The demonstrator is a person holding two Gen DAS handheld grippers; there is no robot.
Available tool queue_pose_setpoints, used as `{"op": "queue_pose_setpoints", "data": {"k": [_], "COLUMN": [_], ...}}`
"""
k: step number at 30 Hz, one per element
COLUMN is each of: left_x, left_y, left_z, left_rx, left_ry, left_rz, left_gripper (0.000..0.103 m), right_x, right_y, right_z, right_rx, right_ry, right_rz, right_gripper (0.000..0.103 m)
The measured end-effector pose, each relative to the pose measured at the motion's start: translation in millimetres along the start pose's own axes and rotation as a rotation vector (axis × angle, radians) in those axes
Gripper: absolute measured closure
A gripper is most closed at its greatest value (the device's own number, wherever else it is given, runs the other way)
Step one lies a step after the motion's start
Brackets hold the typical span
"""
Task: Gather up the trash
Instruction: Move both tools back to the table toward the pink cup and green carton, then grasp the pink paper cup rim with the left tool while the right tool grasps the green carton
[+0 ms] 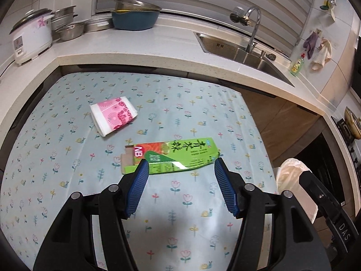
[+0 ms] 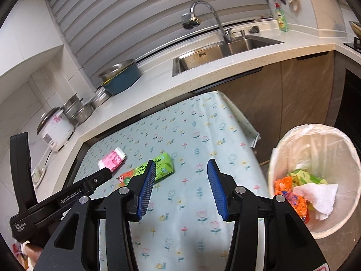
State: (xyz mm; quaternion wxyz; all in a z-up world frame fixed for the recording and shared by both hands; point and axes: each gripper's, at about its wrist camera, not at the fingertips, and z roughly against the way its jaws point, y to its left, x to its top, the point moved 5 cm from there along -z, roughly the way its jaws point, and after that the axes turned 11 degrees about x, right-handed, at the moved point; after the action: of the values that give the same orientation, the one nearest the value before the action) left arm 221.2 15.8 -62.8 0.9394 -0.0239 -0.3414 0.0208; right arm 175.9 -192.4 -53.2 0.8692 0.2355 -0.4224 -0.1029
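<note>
Presently, left gripper (image 1: 181, 166): jaws parted wide, nothing held; green carton (image 1: 178, 155) lies just beyond the tips, its near edge partly hidden. Right gripper (image 2: 181, 166): half parted, empty; bin (image 2: 315, 180) lies rightward.

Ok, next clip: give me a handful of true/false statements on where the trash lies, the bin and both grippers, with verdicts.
1. The green tea carton lies flat on the floral tablecloth. True.
2. The pink tissue pack is already in the lined trash bin. False: it lies on the tablecloth, beyond the carton.
3. The left gripper is clamped on the carton. False: its jaws stand open, and nothing is between the pads.
4. The bin holds an orange wrapper and a white paper towel. True.
5. The right gripper carries a piece of trash. False: its jaws are open and empty.
</note>
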Motion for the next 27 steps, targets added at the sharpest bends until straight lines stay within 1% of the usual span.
{"op": "queue_pose_setpoints", "data": {"k": [2,9,12,19,27], "left_x": [2,7,8,17,31], "left_y": [18,70,85,108,114], "left_z": [-6,-26,-36,-67,-114], "left_rx": [0.020,0.076,0.088,0.101,0.082], "left_ry": [0.004,0.023,0.033,0.058,0.099], "left_rz": [0.027,0.088,0.096,0.096,0.096], "left_gripper": [0.040,0.037,0.037,0.037,0.037], "right_x": [-4,-19,-25,-37,-41], "right_y": [7,30,38,42,25], "right_z": [-9,-46,-63,-100,-138], "right_rx": [0.007,0.036,0.045,0.046,0.022], "right_ry": [0.018,0.083,0.104,0.156,0.199], "right_rz": [0.009,0.024,0.021,0.017,-0.019], "right_gripper": [0.056,0.056,0.056,0.056,0.056]}}
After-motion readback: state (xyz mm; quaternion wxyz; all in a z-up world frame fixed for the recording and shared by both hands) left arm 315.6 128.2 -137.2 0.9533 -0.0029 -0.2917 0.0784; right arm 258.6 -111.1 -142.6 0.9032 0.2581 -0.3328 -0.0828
